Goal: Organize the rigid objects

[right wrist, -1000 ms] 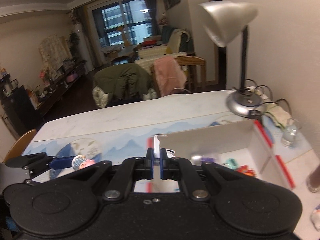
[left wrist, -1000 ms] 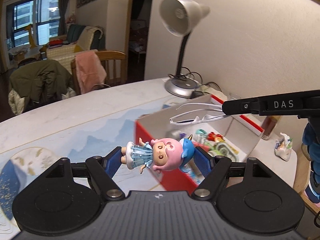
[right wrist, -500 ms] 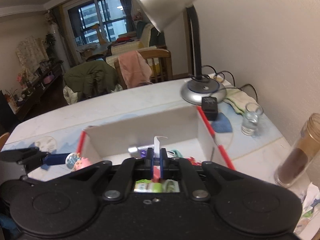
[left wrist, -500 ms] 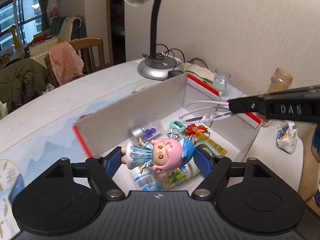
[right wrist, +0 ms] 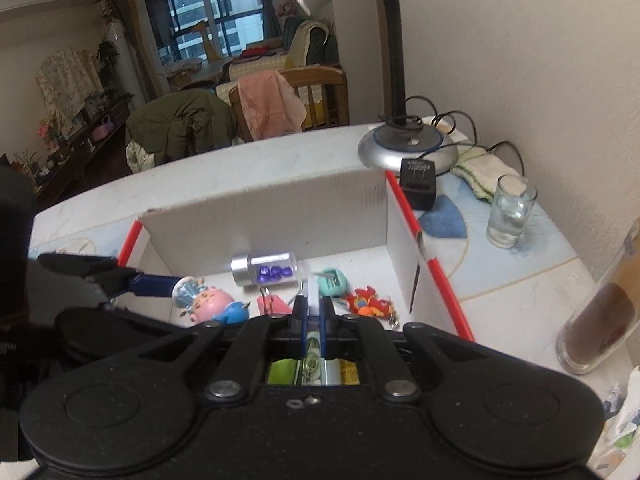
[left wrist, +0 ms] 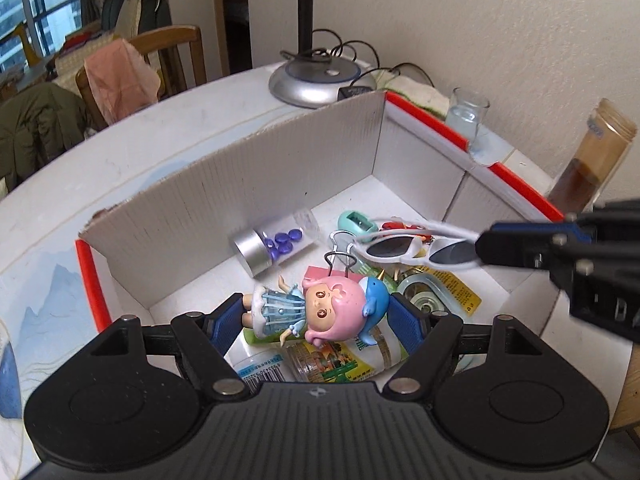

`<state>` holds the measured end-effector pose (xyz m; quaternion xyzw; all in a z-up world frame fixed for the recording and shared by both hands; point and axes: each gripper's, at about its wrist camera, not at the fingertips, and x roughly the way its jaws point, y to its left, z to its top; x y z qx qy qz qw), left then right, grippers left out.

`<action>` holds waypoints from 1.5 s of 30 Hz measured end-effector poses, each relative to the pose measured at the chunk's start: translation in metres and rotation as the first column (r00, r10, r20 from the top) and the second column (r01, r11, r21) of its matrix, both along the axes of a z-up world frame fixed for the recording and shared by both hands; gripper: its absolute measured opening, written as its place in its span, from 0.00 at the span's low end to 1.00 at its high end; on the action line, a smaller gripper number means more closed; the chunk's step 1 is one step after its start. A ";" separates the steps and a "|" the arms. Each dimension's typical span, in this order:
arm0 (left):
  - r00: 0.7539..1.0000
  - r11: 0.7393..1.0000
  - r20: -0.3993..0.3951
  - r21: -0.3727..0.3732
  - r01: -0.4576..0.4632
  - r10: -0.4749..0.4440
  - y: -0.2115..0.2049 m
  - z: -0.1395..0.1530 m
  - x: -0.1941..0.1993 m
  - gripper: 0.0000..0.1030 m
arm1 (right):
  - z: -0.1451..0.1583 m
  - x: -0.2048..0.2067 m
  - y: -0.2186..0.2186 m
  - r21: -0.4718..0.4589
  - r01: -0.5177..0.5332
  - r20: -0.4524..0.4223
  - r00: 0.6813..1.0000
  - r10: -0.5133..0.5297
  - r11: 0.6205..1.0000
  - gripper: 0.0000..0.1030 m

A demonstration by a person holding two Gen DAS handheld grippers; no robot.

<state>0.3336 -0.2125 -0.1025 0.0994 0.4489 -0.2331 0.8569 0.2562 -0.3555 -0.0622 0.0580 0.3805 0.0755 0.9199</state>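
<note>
A white bench stands against a cream wall, a lamp base at its far side. Over the box, the left gripper jaws grasp a doll; the right gripper clenches white sunglasses.

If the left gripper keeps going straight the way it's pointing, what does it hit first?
Probably the pink binder clip lying in the box, just beyond the doll held in the left gripper; the tube of blue beads lies further on. Depth is hard to judge.
</note>
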 end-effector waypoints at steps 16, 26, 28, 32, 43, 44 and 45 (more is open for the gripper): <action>0.991 1.000 -0.133 0.022 -0.022 0.025 -0.007 -0.017 0.025 0.75 | -0.022 0.004 -0.002 0.010 -0.028 -0.071 0.997 0.028 1.000 0.05; 0.985 0.999 -0.167 0.026 -0.027 0.031 -0.008 -0.021 0.030 0.74 | -0.024 0.002 -0.010 0.042 -0.024 -0.104 0.994 0.029 0.999 0.06; 0.988 0.999 -0.151 0.021 -0.024 0.027 -0.007 -0.018 0.026 0.74 | -0.023 0.001 -0.012 0.052 -0.024 -0.103 0.994 0.030 0.998 0.06; 0.993 1.000 -0.112 -0.008 -0.028 0.027 0.000 -0.006 0.016 0.74 | -0.021 0.000 -0.014 0.066 -0.029 -0.104 0.994 0.036 0.997 0.09; 0.998 0.995 0.029 -0.087 -0.044 0.047 0.038 0.037 -0.027 0.74 | -0.003 -0.017 0.002 0.074 -0.040 -0.066 0.997 0.045 0.996 0.21; 0.998 0.995 0.042 -0.091 -0.040 0.044 0.041 0.040 -0.032 0.74 | 0.000 -0.019 0.004 0.074 -0.040 -0.060 0.997 0.045 0.996 0.23; 0.997 0.995 0.057 -0.094 -0.037 0.043 0.045 0.044 -0.036 0.74 | 0.002 -0.021 0.006 0.076 -0.037 -0.055 0.998 0.041 0.996 0.24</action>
